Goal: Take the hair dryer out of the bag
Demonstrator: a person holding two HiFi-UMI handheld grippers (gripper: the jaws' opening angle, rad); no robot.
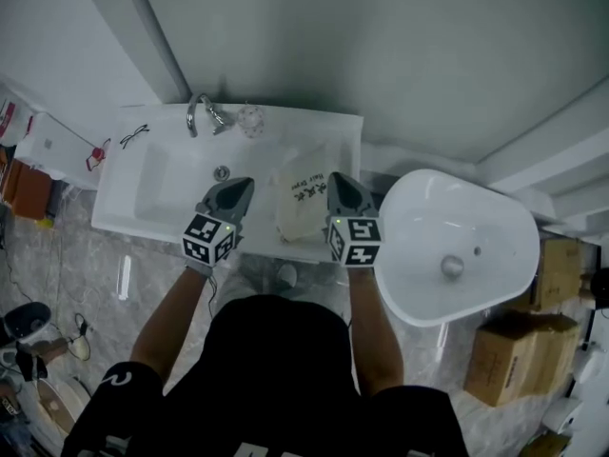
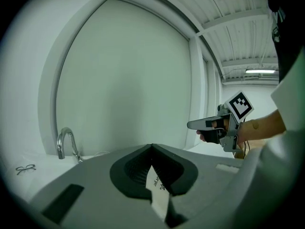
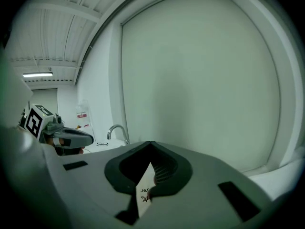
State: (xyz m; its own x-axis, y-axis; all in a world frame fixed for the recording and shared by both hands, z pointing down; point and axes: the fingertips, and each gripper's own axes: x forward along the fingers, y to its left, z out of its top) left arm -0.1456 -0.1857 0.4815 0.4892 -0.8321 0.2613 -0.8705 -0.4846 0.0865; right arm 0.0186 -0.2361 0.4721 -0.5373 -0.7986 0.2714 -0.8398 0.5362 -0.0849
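A cream cloth bag (image 1: 303,206) with dark print lies on the white counter (image 1: 328,131), to the right of the sink bowl. No hair dryer shows; whatever is in the bag is hidden. My left gripper (image 1: 235,189) hovers just left of the bag and my right gripper (image 1: 340,185) just right of it. Both are shut and hold nothing. In the left gripper view a strip of the printed bag (image 2: 157,187) shows below the shut left gripper (image 2: 152,147), with the right gripper (image 2: 194,124) out to the side. The right gripper view shows the same bag (image 3: 144,192) under the right gripper (image 3: 151,144).
A chrome faucet (image 1: 201,113) and a round knob (image 1: 250,119) stand at the back of the sink bowl (image 1: 157,184). Glasses (image 1: 133,134) lie at the counter's back left. A white oval basin (image 1: 457,246) sits to the right, with cardboard boxes (image 1: 509,355) beyond it.
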